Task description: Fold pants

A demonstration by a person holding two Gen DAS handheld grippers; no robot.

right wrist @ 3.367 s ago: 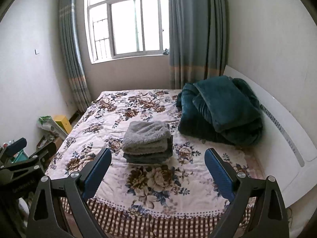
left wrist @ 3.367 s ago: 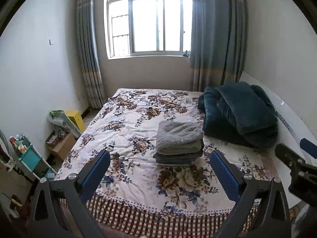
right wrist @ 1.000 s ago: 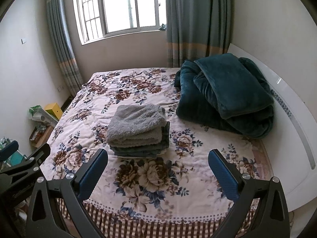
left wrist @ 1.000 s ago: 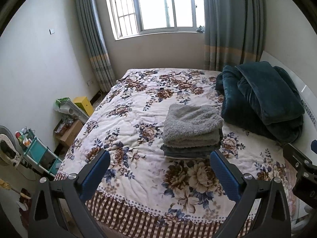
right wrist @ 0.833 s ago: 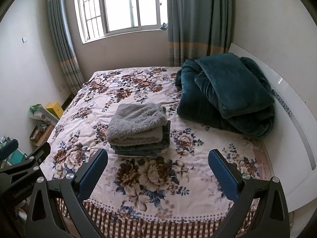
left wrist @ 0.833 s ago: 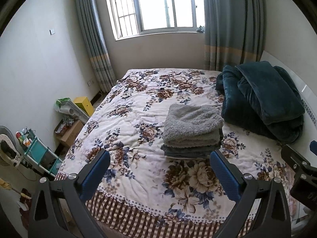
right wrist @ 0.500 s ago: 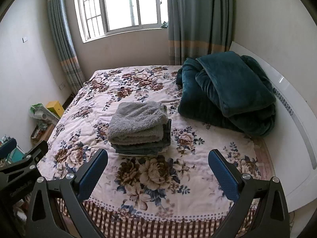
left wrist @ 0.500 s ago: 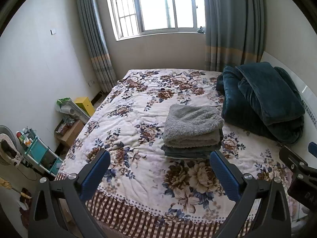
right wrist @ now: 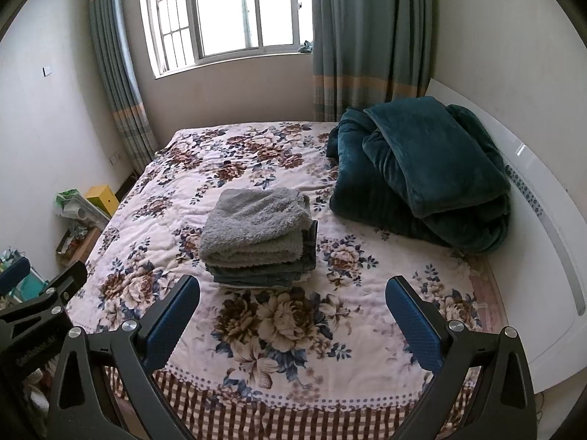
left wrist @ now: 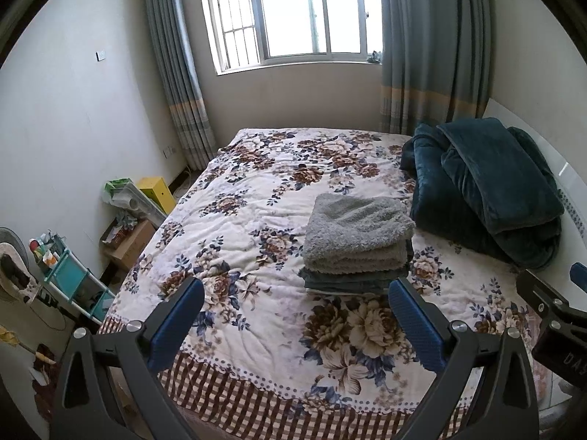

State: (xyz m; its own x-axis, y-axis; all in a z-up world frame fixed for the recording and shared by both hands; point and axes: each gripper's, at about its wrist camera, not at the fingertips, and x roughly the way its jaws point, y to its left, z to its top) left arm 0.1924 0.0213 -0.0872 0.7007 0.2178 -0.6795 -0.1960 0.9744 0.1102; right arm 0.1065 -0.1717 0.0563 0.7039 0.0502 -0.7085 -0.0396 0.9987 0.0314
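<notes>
Both tongs, left (left wrist: pixel 295 321) and right (right wrist: pixel 293 317), spread wide and empty above bed (right wrist: pixel 279 326); folded pants (right wrist: pixel 264 273) under grey towel (right wrist: pixel 253 225), best reached by lifting towel first.

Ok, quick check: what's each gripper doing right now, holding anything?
Left gripper: open, holding nothing, short of the folded stack.
Right gripper: open, holding nothing.

Folded grey fleece pants (left wrist: pixel 357 234) cover most of the denim pile (right wrist: pixel 264 275) beneath, leaving perhaps two or three garments uncountable. The teal blanket (right wrist: pixel 422 168) hides the headboard's (right wrist: pixel 543 242) base; frame edges crop both curtains.
</notes>
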